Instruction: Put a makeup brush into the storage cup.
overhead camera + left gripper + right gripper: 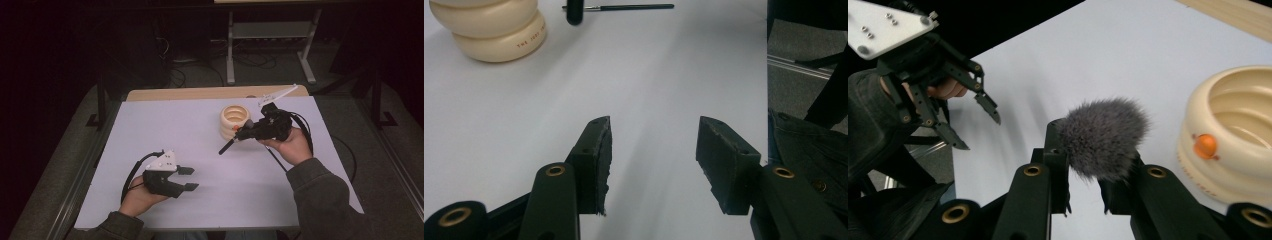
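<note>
The right gripper (248, 131) clamped a fluffy brush (1104, 137) just beside the ring tower (234, 120); keep that grip firm. The left gripper (189, 178), well apart from the tower, stood wide and empty.

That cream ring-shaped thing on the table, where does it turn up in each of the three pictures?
High view: the cream ring tower stands right of the table's middle, toward the far edge, beside the right gripper.
Left gripper view: top left corner, cut off by the upper edge.
Right gripper view: at the right edge, with an orange ball in its side.
Shared landmark: the white table cover.
</note>
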`<state>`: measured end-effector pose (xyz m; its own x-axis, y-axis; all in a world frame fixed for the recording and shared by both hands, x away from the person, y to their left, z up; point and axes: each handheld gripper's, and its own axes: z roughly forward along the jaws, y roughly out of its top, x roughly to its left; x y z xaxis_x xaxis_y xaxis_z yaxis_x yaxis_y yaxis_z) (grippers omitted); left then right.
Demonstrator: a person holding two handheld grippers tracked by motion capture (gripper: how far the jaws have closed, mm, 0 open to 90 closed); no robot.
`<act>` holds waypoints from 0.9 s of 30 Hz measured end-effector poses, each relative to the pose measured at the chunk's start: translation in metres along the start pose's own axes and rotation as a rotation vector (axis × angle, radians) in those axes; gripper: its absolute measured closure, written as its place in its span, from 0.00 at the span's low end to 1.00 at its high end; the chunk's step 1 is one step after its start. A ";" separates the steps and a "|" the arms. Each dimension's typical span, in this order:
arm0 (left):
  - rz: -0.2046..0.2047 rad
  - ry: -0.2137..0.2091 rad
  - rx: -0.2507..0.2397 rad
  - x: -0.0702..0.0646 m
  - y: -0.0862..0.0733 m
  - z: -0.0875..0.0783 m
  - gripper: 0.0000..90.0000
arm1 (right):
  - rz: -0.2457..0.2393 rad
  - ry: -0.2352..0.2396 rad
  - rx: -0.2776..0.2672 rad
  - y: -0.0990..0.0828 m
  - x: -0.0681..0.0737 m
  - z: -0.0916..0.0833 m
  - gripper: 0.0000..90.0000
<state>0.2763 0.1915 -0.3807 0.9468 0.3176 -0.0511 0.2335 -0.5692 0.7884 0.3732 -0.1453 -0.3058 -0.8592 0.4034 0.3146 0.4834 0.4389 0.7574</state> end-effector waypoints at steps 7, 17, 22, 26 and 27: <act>-0.001 0.002 -0.006 0.003 -0.002 -0.001 0.52 | -0.001 -0.054 0.013 0.022 -0.009 -0.005 0.84; -0.002 0.004 -0.006 0.004 -0.003 -0.004 0.53 | 0.003 -0.113 0.020 0.048 -0.024 -0.010 0.84; -0.002 0.013 -0.012 0.006 -0.003 -0.006 0.53 | 0.017 -0.129 0.015 0.057 -0.030 -0.014 0.84; -0.006 0.016 -0.005 0.007 -0.004 -0.007 0.52 | 0.026 -0.152 0.017 0.063 -0.037 -0.015 0.84; -0.005 0.015 -0.004 0.007 -0.004 -0.007 0.52 | 0.033 -0.157 0.018 0.065 -0.039 -0.016 0.84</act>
<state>0.2800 0.2010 -0.3795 0.9422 0.3319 -0.0459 0.2373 -0.5643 0.7907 0.4353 -0.1450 -0.2597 -0.8068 0.5375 0.2452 0.5151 0.4369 0.7374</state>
